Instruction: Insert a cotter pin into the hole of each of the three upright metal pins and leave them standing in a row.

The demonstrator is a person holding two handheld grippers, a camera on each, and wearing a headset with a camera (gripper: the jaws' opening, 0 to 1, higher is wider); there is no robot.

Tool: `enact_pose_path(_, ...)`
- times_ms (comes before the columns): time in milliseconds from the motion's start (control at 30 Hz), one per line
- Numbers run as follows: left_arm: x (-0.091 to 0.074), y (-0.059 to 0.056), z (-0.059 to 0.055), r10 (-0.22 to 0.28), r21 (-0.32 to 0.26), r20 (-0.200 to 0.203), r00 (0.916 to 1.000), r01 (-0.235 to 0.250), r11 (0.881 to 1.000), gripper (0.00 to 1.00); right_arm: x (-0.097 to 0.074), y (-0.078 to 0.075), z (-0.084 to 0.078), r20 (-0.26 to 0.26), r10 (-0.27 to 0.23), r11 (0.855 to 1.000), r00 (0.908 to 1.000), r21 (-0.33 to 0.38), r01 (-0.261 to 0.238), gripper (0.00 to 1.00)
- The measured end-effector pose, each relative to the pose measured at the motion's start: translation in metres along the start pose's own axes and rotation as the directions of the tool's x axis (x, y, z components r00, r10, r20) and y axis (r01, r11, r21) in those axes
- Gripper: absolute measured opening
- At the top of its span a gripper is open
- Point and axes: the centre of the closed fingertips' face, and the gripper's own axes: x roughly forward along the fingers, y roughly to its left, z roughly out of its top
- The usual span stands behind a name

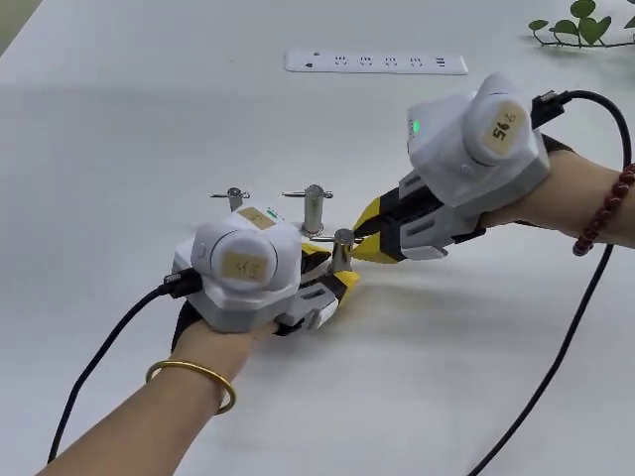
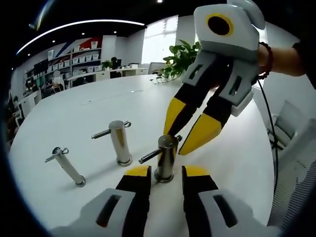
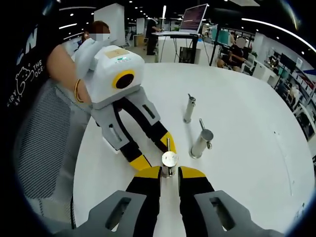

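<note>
The right hand-held gripper (image 1: pixel 365 234) carries a round sticker with a handwritten number, which seems to be 795. The beige sticker on the left hand-held gripper (image 1: pixel 335 270) is too blurred to read. In the right gripper view a dark shirt (image 3: pixel 22 81) has white letters, partly "THE OCE".

Three short silver metal pins (image 1: pixel 314 208) stand upright in a row on the white surface (image 1: pixel 129 129), each with a thin cotter pin (image 2: pixel 101 133) through its top. The nearest pin (image 2: pixel 166 155) stands between the left jaws, which are narrowly apart at its foot; whether they press it, I cannot tell. The right jaws are almost together and pinch one end of this pin's cotter pin.
</note>
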Motion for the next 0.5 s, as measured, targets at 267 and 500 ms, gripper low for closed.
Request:
enact_pose_path(267, -0.013, 0.004, 0.006, 0.005, 0.017, 0.005, 1.0000, -0.005, 1.000, 0.31, -0.001, -0.004, 0.005, 0.024, -0.017, 0.998, 0.9996, 0.053, 0.016, 0.14)
enact_pose_path(500, -0.022, 0.007, 0.007, -0.005, 0.003, 0.010, 0.9999, 0.005, 1.000, 0.42, 0.004, 0.001, 0.010, 0.044, -0.008, 0.991, 0.9990, 0.133, 0.002, 0.16)
